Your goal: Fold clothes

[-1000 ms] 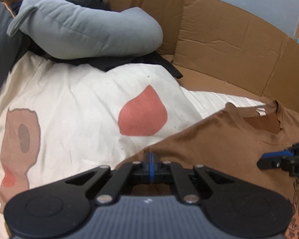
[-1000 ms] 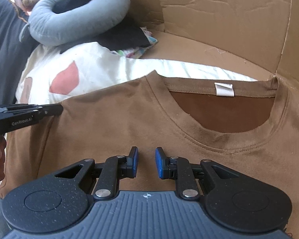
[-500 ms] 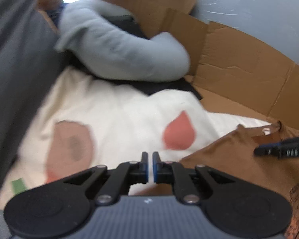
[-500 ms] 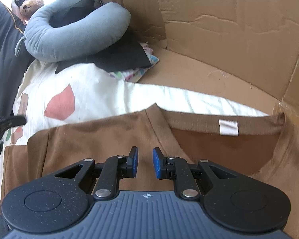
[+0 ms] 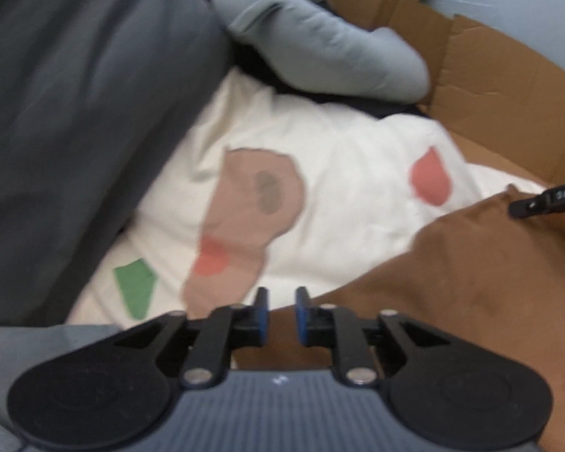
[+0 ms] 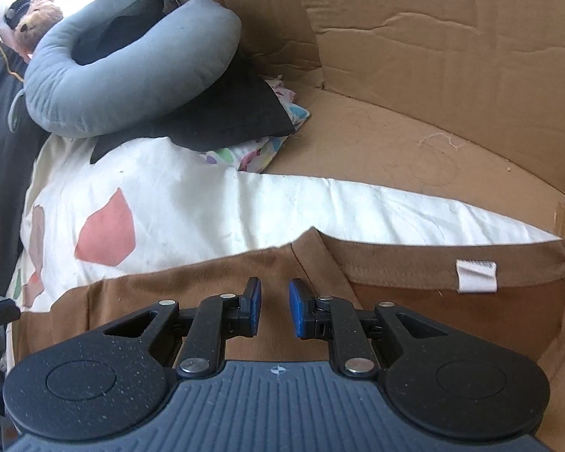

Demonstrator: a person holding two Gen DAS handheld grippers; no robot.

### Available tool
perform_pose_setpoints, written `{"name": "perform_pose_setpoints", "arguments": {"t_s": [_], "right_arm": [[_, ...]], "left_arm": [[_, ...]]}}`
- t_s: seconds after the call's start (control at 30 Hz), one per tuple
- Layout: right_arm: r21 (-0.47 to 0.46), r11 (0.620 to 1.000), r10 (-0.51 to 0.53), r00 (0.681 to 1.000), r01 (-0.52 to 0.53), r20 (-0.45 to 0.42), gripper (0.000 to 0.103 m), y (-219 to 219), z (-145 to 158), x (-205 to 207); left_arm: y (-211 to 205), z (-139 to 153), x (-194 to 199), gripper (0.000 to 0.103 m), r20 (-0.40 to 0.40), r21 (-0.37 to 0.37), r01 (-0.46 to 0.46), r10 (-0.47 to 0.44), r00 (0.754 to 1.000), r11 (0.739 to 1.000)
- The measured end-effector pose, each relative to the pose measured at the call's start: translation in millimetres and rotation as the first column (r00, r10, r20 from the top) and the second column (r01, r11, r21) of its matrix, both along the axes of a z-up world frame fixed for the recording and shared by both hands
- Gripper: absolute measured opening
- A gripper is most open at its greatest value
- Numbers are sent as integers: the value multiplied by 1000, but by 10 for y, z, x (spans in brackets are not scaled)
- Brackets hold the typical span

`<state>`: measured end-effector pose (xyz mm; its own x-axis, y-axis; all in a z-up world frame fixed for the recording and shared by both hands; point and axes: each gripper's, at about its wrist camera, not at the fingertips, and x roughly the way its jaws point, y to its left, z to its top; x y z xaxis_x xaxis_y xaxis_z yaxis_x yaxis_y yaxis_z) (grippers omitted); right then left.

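Observation:
A brown T-shirt (image 6: pixel 207 290) lies flat on a white patterned sheet (image 6: pixel 192 203), its collar with a white label (image 6: pixel 475 275) to the right. My right gripper (image 6: pixel 275 309) hovers over the shirt near the collar's left end, its blue pads a little apart with nothing between them. In the left wrist view the shirt (image 5: pixel 471 282) fills the lower right. My left gripper (image 5: pixel 281 312) is at the shirt's left edge over the sheet (image 5: pixel 350 188); its jaws are opening and hold nothing. The right gripper's tip (image 5: pixel 546 197) shows at the right edge.
A grey curved pillow (image 6: pixel 132 75) lies on dark cloth (image 6: pixel 226 113) at the back left. Cardboard walls (image 6: pixel 433 56) close the back and right. Dark grey fabric (image 5: pixel 75 113) fills the left of the left wrist view. A plush toy (image 6: pixel 37 24) sits far left.
The left gripper was shut at the shirt's edge, has moved left off the shirt, and its jaws have parted. The right gripper has drifted back over the shirt with the same gap.

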<state>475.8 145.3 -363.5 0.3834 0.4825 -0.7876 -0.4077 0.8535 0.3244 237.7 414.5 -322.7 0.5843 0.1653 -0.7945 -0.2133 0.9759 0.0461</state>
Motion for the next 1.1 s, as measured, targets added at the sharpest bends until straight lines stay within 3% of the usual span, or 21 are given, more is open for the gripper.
{"name": "perform_pose_setpoints", "arguments": {"t_s": [0.2,0.27,0.3,0.37,0.4,0.53,0.77,0.9,1.1], "right_arm": [[-1,1000,-12,1000,12,-22,23,74,-68,139],[-4,1000,-11,1000,11,-29,23,97,-89,172],[-5,1000,-11,999,10,-33,22,108,-99,188],[-36,999,8,1000,-9,-26,21,150,-132,204],[-55,998,24,1000,-25,-12,21,183,-140,199],[-110,993,54,998,-50,36,19,294,-113,230],[-114,993,30,999,-28,21,19,358,-109,412],[-89,995,46,998,-41,48,22,317,34,372],[-91,990,117,984,-106,132,23,22,334,222]], "left_arm": [[164,-152,-49,52,-58,-8,-47,47,997,999],[191,-192,-79,51,-51,-26,-52,51,997,998],[208,-209,-87,47,-46,-42,-52,50,998,998],[228,-227,-93,30,-39,-65,-49,47,998,997],[234,-230,-94,11,-35,-71,-46,44,998,996],[228,-208,-103,4,-26,-39,-76,75,997,996],[198,-242,-68,5,-55,27,-89,90,994,996],[188,-183,-60,21,-61,49,-105,108,992,993],[99,35,-155,25,-6,52,-109,109,994,993]]}}
